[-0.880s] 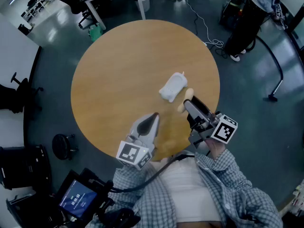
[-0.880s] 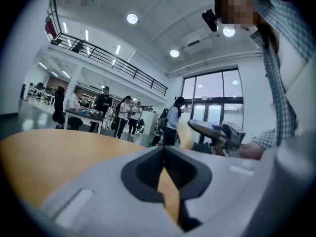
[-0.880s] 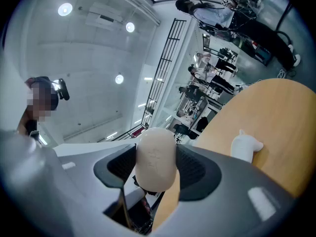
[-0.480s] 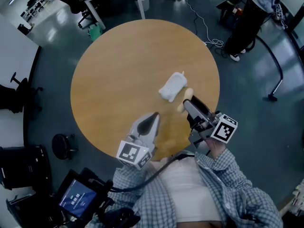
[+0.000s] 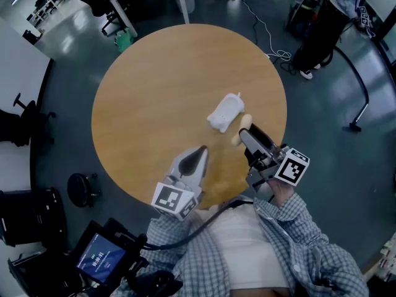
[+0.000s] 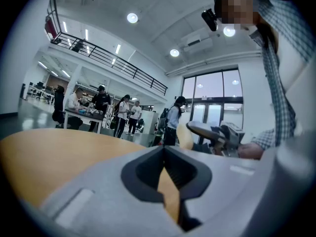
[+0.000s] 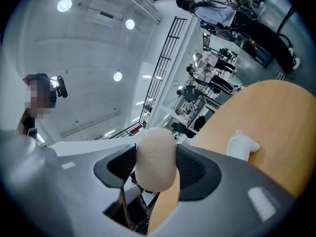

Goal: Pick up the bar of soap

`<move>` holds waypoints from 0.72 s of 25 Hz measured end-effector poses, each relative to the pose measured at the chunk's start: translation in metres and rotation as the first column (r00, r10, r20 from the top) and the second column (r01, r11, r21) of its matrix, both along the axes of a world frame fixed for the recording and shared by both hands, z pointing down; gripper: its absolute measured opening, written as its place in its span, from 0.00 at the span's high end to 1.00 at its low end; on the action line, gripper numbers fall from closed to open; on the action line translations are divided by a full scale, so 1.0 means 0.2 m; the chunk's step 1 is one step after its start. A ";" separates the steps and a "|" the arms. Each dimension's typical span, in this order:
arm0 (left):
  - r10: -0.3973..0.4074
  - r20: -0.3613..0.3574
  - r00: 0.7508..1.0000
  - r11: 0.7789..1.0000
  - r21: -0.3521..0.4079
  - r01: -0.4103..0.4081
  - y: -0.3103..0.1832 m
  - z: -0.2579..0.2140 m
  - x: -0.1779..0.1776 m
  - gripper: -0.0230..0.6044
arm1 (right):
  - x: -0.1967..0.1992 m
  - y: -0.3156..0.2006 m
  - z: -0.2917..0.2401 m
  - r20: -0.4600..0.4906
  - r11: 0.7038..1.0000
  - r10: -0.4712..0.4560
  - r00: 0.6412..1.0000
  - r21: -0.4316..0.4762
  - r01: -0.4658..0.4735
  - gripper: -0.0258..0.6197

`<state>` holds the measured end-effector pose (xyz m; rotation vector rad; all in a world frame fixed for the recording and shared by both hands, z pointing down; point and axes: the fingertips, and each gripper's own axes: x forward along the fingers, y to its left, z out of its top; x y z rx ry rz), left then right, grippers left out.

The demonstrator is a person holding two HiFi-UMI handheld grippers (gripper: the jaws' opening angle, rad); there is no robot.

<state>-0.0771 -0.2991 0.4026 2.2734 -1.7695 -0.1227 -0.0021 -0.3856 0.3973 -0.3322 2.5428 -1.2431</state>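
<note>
Right gripper (image 5: pixel 242 133): its jaws are pinching the bar of soap (image 7: pixel 156 158), one ribbed pad pressing on each side and the rounded end sticking out past the tips.
Bar of soap, from the head view (image 5: pixel 245 122): it is showing as a pale lump at the tip of the right gripper, over the near right part of the table (image 5: pixel 154 91); whether it is touching the wood cannot be told from above.
Left gripper (image 5: pixel 199 152): its jaws are pressing together with nothing between them, as the left gripper view (image 6: pixel 164 149) is showing, and it is hovering over the near edge of the table.
White dish (image 5: pixel 224 113): it is lying on the table just beyond the soap, apart from both grippers; the right gripper view (image 7: pixel 242 146) is showing it to the right of the jaws.
Change from the earlier frames: both grippers, the soap and the white dish are sitting in the same places as before, and the grip on the soap is looking unchanged.
Background: a person in dark clothes (image 5: pixel 322 23) is standing on the floor past the table's far right side and is shifting a little between frames.
</note>
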 end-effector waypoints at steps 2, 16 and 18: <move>0.004 0.006 1.000 1.000 0.003 -0.004 0.00 0.02 0.00 0.97 | 0.00 0.00 0.01 -0.001 1.000 0.003 1.000 -0.004 -0.003 0.56; -0.010 -0.008 1.000 1.000 -0.007 0.010 0.00 0.01 0.00 0.97 | 0.00 -0.09 0.07 -0.128 0.999 0.007 0.992 0.047 -0.001 0.56; -0.016 -0.012 1.000 1.000 -0.007 0.016 0.00 0.01 0.00 0.97 | -0.02 -0.14 0.09 -0.199 0.995 -0.007 0.980 0.099 0.027 0.56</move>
